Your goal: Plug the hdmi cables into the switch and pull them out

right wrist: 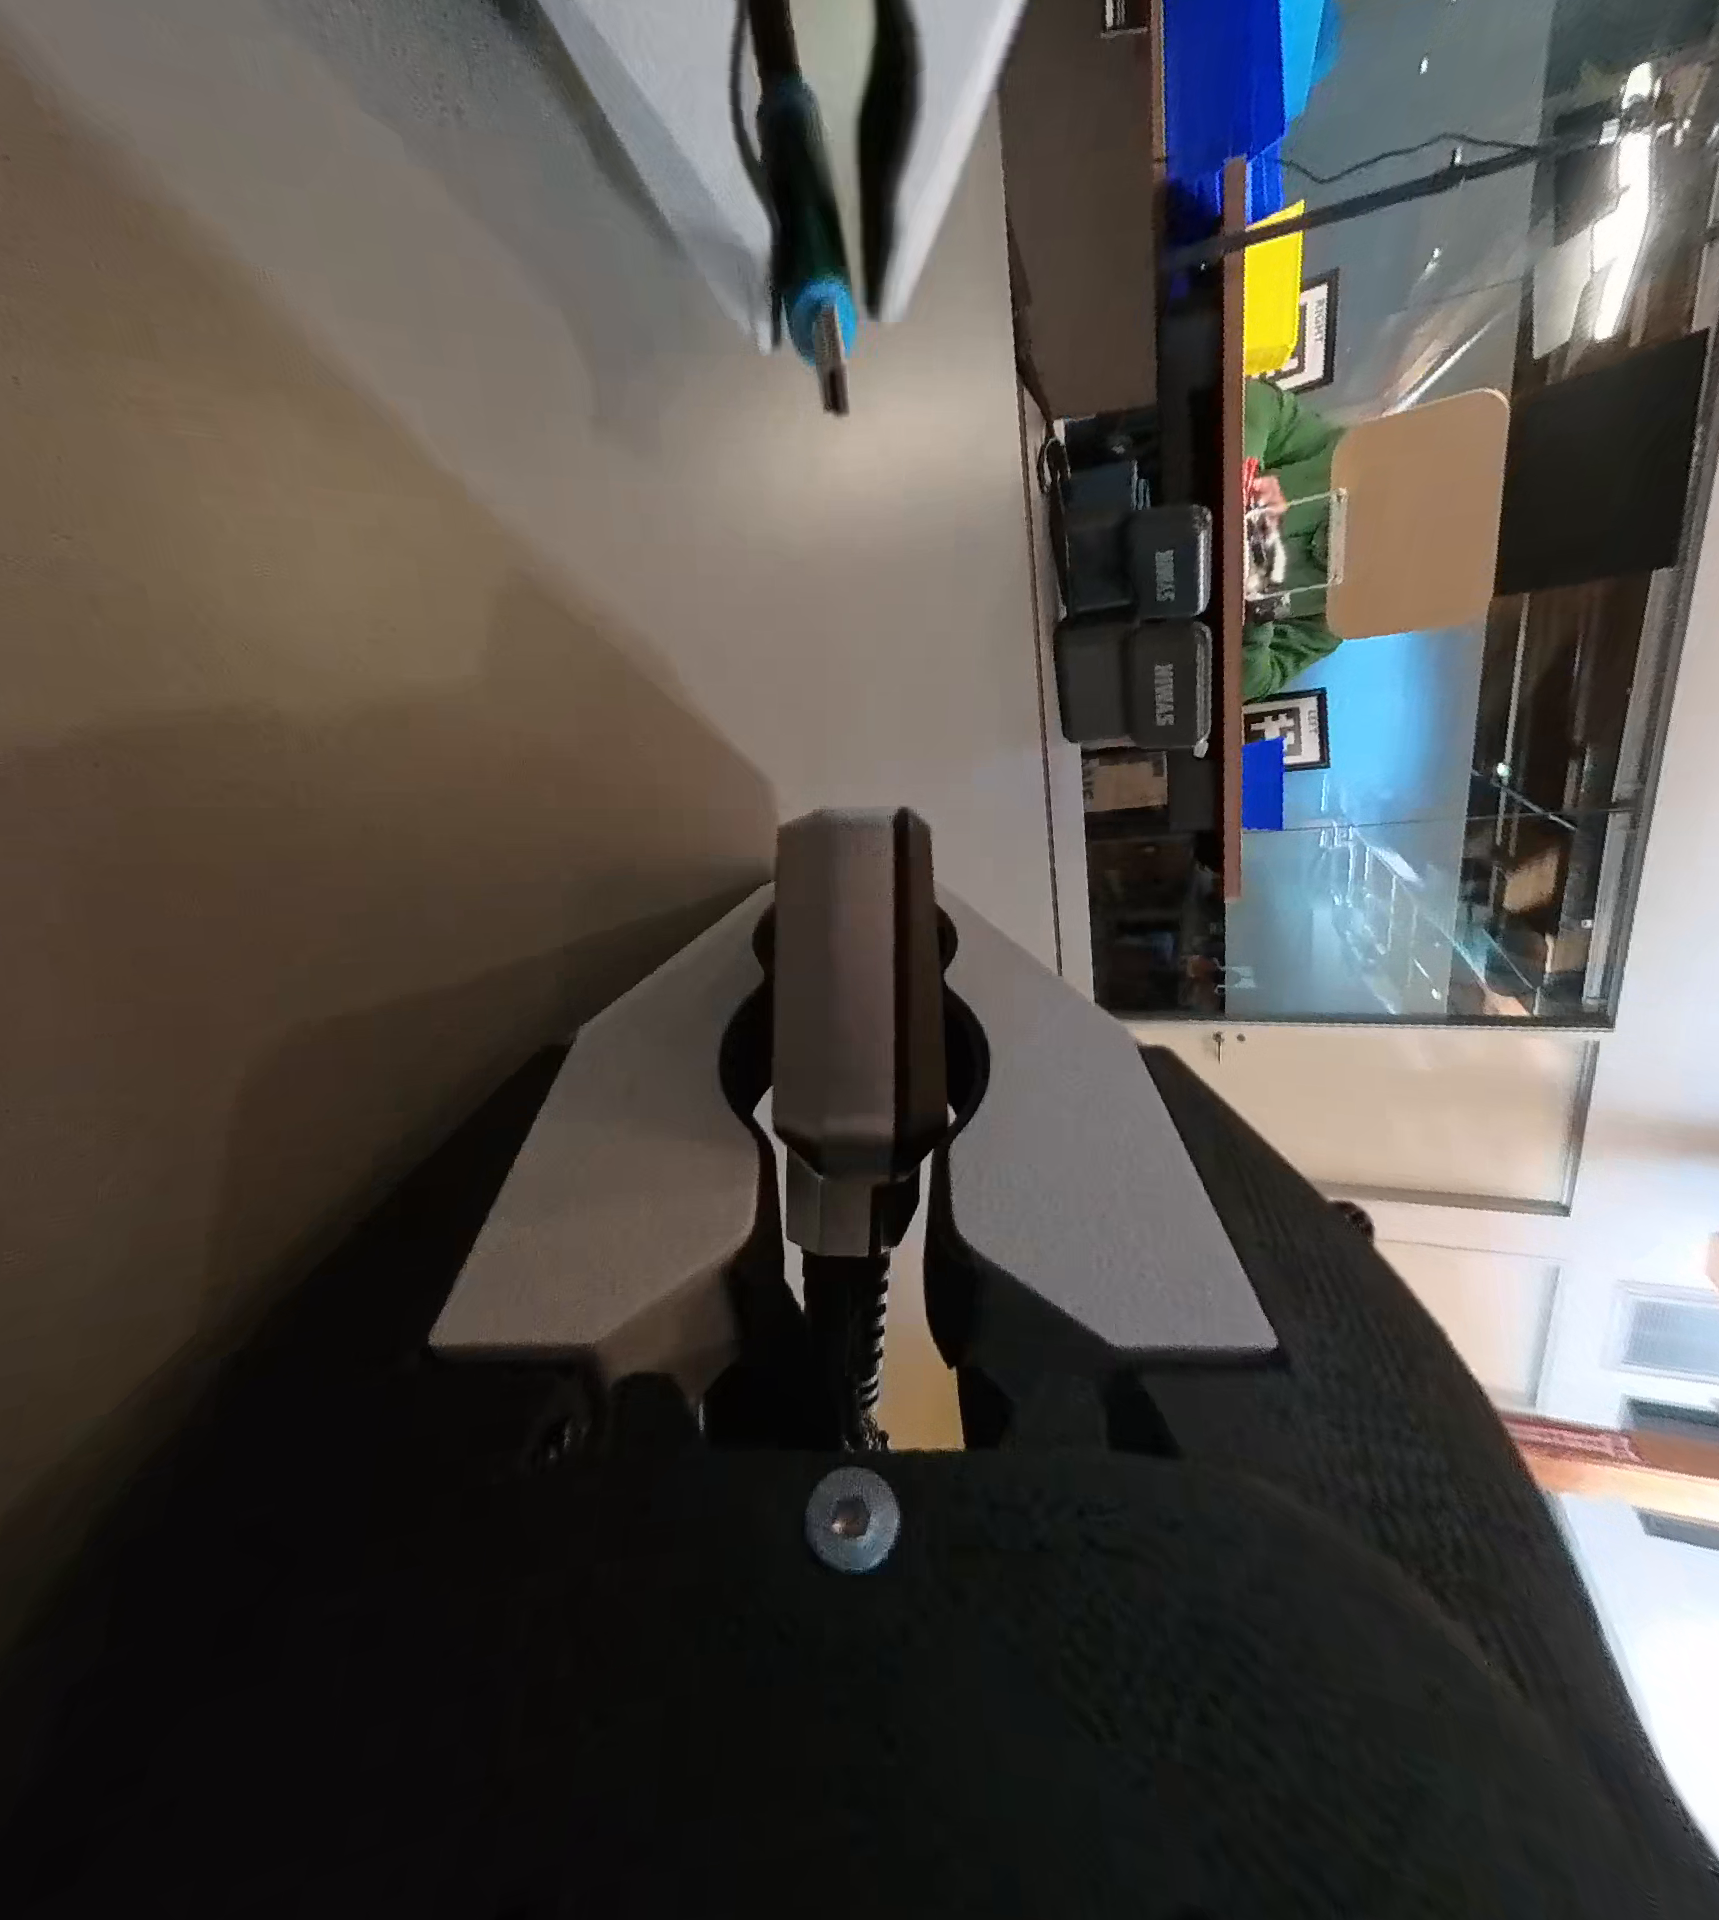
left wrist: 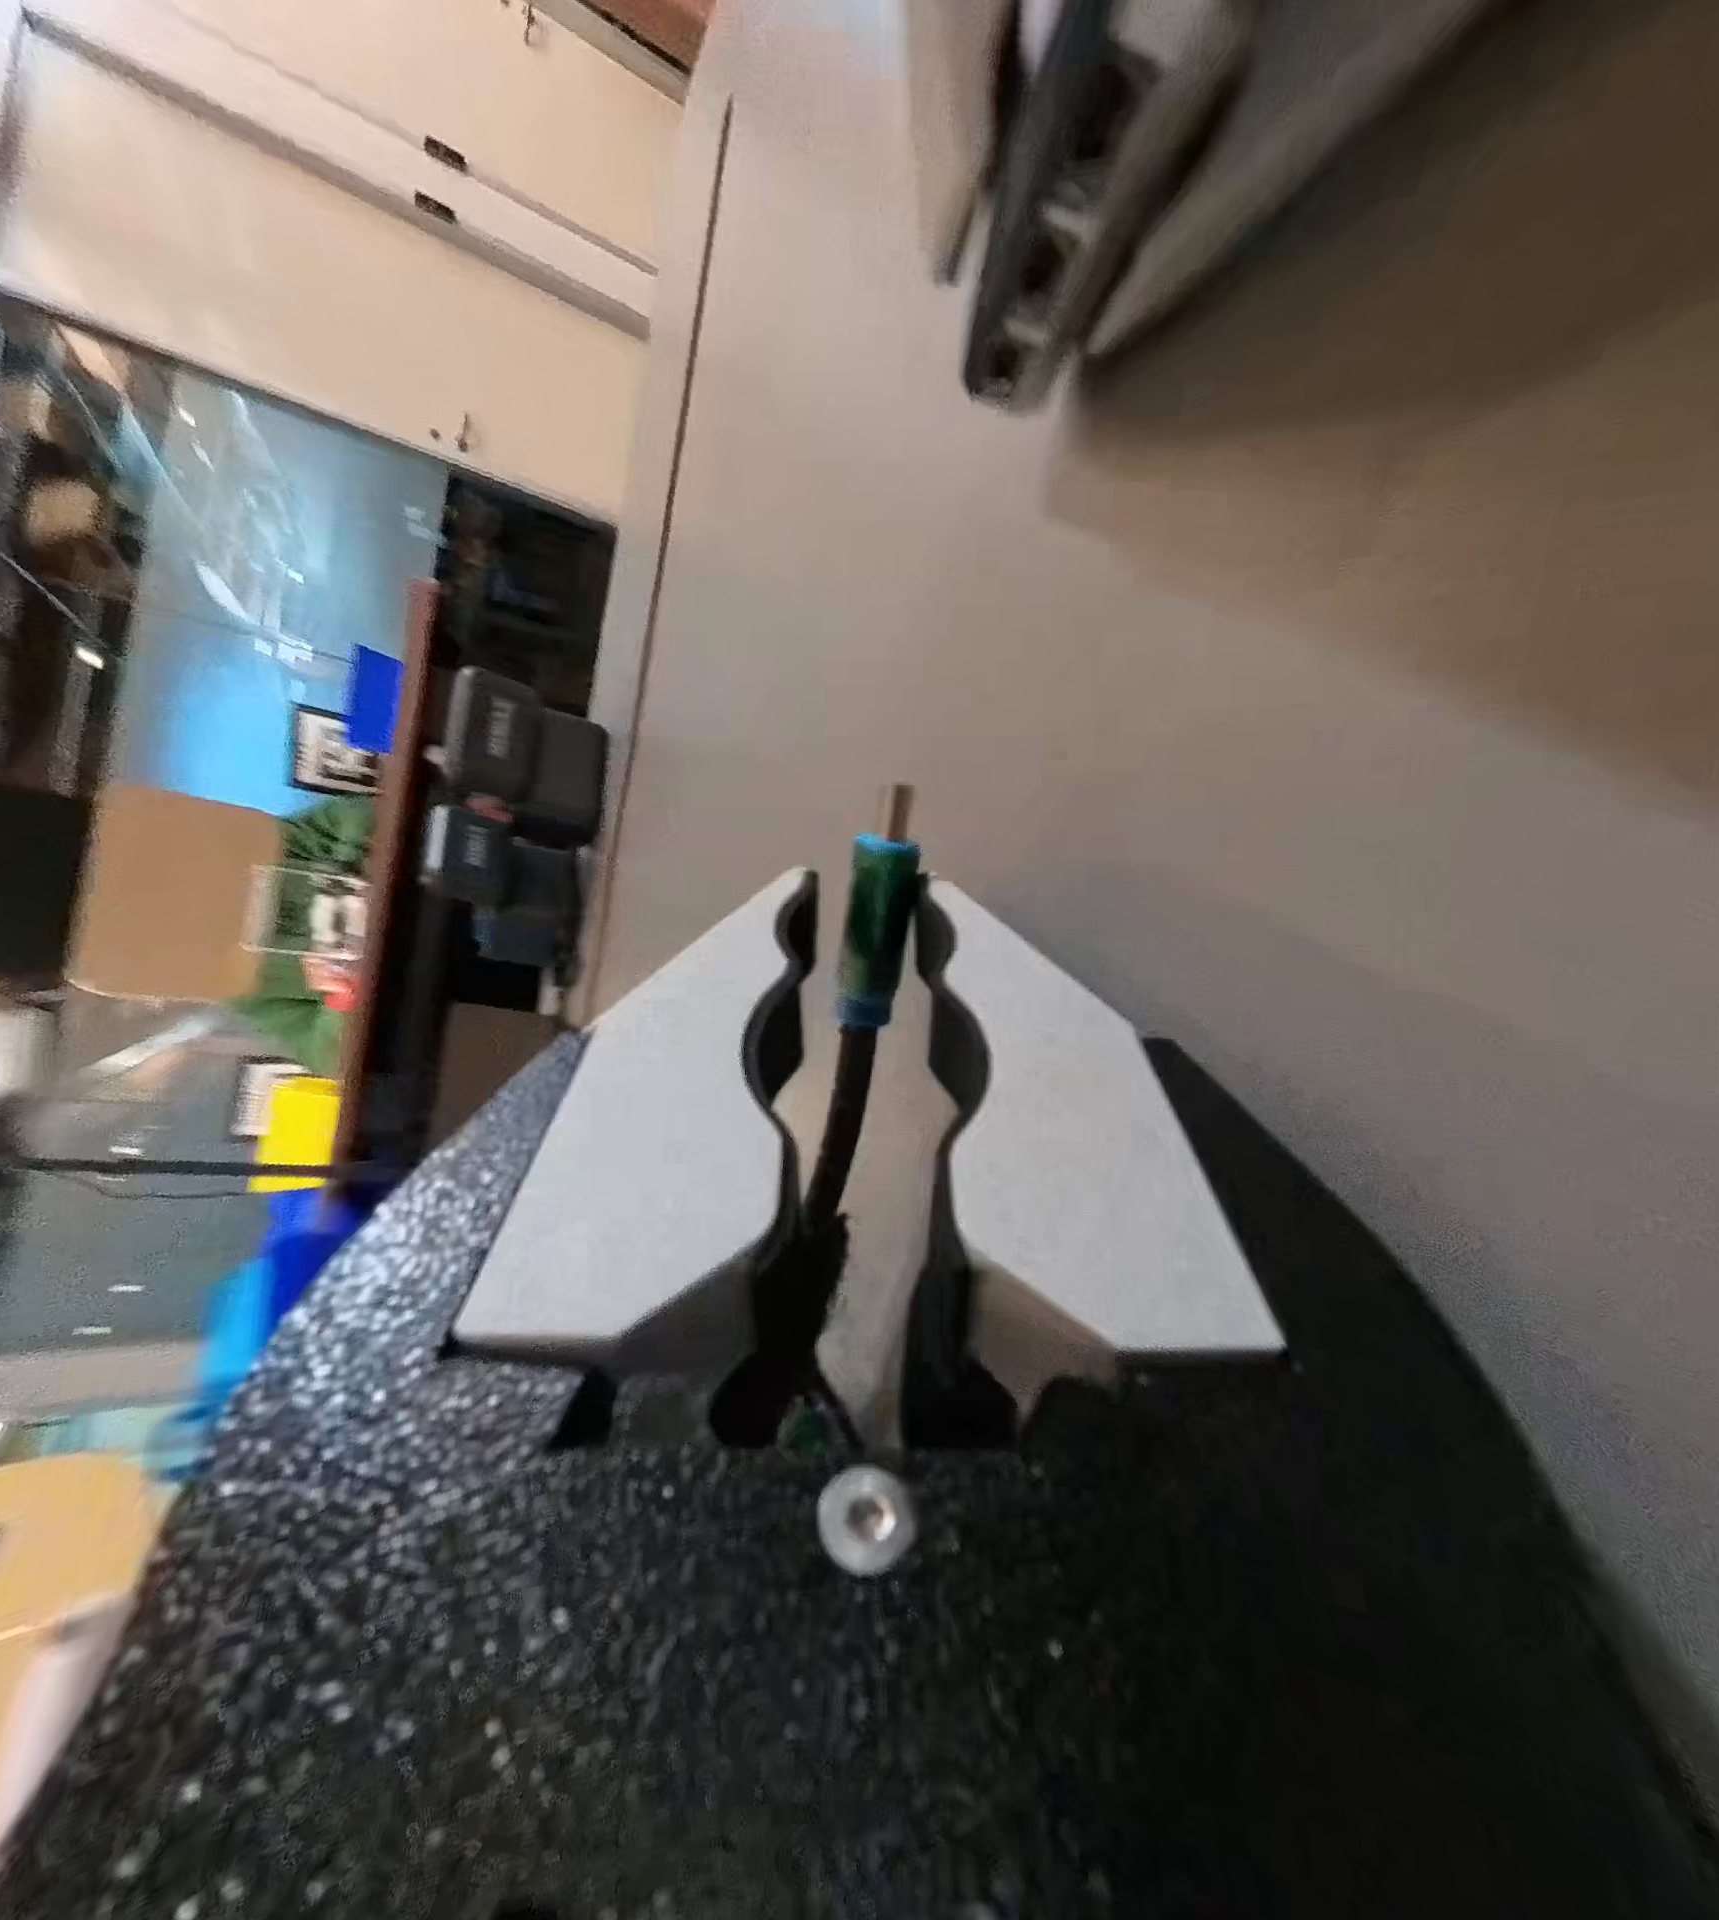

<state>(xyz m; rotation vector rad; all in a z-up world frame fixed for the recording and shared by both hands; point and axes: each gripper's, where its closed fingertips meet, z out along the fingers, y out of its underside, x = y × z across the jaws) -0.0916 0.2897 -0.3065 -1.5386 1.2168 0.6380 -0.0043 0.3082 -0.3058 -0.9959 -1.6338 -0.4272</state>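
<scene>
My left gripper [left wrist: 870, 883] is shut on an HDMI plug [left wrist: 879, 925] with a green-and-blue housing and a black cable; its metal tip sticks out past the fingertips. My right gripper [right wrist: 855, 914] is shut on the grey metal switch [right wrist: 850, 987], which has a braided black cable at its rear. In the right wrist view the plug [right wrist: 811, 260] and the left gripper [right wrist: 819, 312] show at the top, apart from the switch. In the left wrist view the switch [left wrist: 1063, 229] shows blurred at the top right, held by the right gripper.
A plain beige tabletop [right wrist: 263, 623] fills the space between the two grippers. Beyond its edge are black cases [right wrist: 1135, 634], a glass partition [right wrist: 1457, 779], blue and yellow bins [right wrist: 1260, 208] and a person in a green top [right wrist: 1286, 447].
</scene>
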